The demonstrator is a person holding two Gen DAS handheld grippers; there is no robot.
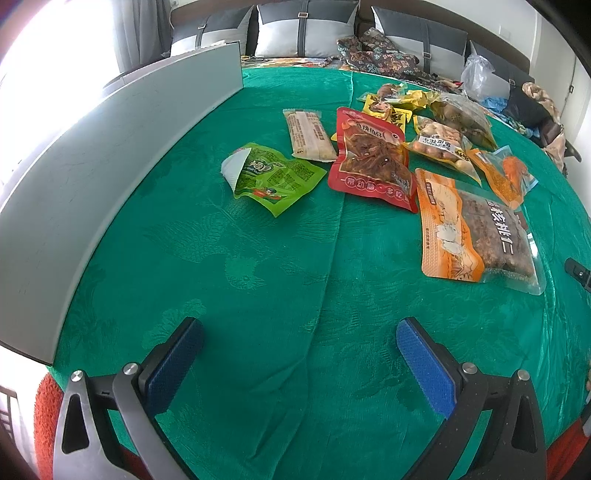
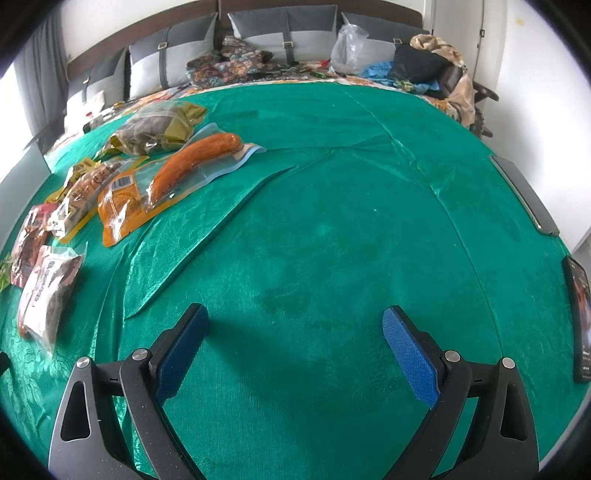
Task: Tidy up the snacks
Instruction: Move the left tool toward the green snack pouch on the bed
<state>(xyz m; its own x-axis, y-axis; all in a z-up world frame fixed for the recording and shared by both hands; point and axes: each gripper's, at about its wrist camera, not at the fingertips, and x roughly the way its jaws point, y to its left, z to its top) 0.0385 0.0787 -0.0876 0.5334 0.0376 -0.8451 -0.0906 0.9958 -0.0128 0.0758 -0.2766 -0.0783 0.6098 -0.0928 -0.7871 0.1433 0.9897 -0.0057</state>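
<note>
Several snack packets lie scattered on a green cloth (image 1: pixel 280 258). In the left wrist view a green packet (image 1: pixel 269 177), a beige bar (image 1: pixel 308 134), a red packet (image 1: pixel 373 158), a big orange walnut bag (image 1: pixel 476 232) and a peanut bag (image 1: pixel 441 144) sit ahead. My left gripper (image 1: pixel 299 354) is open above bare cloth, well short of them. In the right wrist view a sausage packet (image 2: pixel 173 177), a dark olive bag (image 2: pixel 159 129) and the walnut bag (image 2: pixel 44 291) lie at the left. My right gripper (image 2: pixel 295 343) is open over bare cloth (image 2: pixel 332 221), empty.
A grey board (image 1: pixel 110 147) stands along the left edge of the cloth. Grey cushions (image 1: pixel 306 29), patterned fabric (image 1: pixel 380 51) and a plastic bag (image 2: pixel 349 48) lie beyond. Two dark flat devices (image 2: pixel 524 195) rest at the right edge of the cloth in the right wrist view.
</note>
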